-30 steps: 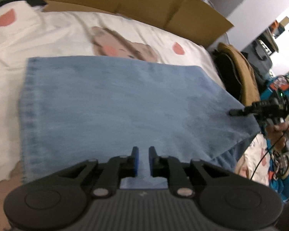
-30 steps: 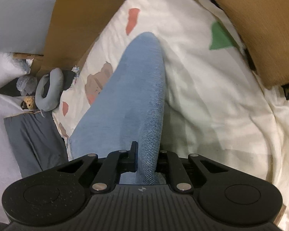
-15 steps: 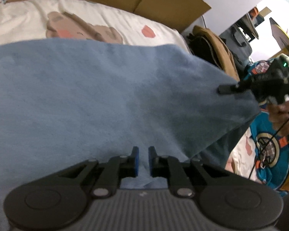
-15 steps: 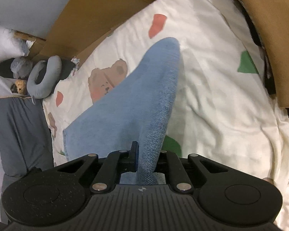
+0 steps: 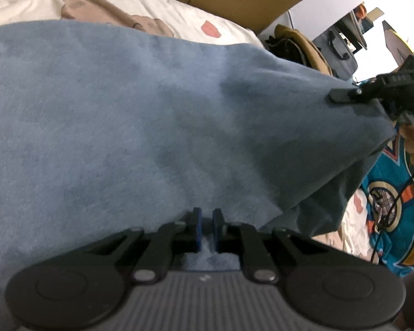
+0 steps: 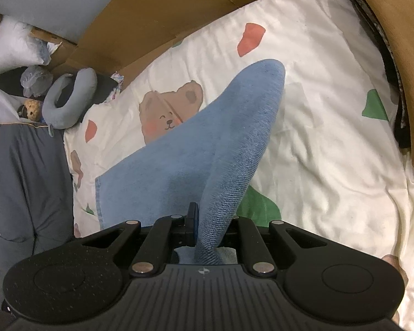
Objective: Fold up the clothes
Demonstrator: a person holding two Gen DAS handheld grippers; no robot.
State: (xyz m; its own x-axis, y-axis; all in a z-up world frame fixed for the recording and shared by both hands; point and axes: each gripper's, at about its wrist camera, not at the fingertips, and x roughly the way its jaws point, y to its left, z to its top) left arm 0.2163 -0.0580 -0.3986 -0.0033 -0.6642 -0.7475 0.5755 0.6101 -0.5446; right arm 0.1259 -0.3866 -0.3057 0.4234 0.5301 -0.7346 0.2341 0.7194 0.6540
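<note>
Blue denim garment lifted above bear-print sheet, far hem resting on sheet. Left gripper pinching near edge; right gripper pinching another edge. Fold under way, garment not laid flat; folded layers unclear.

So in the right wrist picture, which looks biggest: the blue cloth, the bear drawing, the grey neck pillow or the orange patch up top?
Largest to smallest, as they look:
1. blue cloth, though it is nearest the camera
2. bear drawing
3. grey neck pillow, close to the bear, so unsure
4. orange patch
</note>
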